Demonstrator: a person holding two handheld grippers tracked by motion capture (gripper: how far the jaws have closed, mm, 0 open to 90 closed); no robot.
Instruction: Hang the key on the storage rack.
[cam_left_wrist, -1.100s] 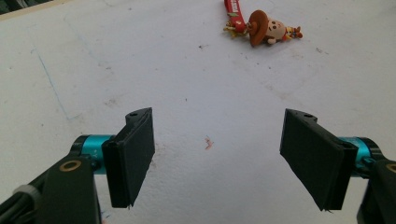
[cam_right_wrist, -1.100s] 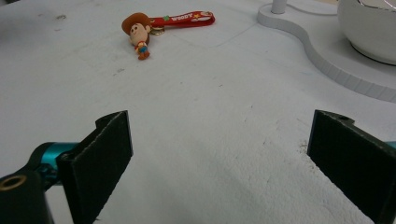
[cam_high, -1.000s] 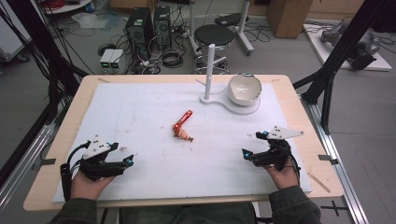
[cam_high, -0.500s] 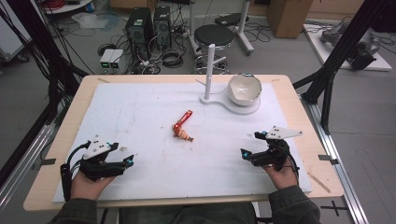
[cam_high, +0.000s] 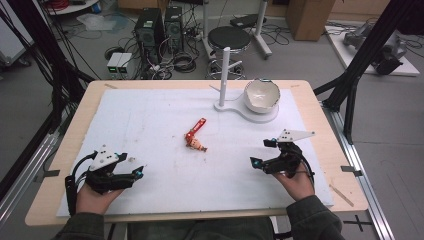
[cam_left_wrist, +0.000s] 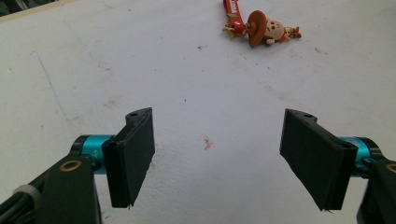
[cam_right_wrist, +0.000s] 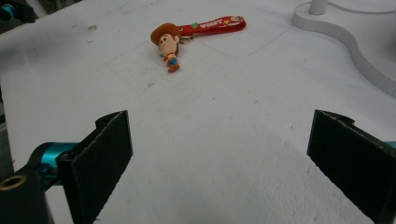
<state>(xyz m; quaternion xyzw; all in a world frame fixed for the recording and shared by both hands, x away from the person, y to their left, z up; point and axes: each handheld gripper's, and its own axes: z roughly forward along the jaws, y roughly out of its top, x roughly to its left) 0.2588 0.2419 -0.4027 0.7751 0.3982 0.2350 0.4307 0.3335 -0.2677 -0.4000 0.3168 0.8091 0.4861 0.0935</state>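
Observation:
A small cowboy-doll keychain with a red strap lies flat near the middle of the white mat. My left gripper rests at the front left of the mat, open, with nothing between its jaws. In the left gripper view the keychain lies well ahead and to the right. My right gripper sits at the front right, open and holding nothing. In the right gripper view the keychain lies ahead and to the left, well apart from the jaws.
A white stand with an upright post and a white bowl on its base occupies the mat's back right; its base edge shows in the right gripper view. Bare wooden table rim surrounds the mat.

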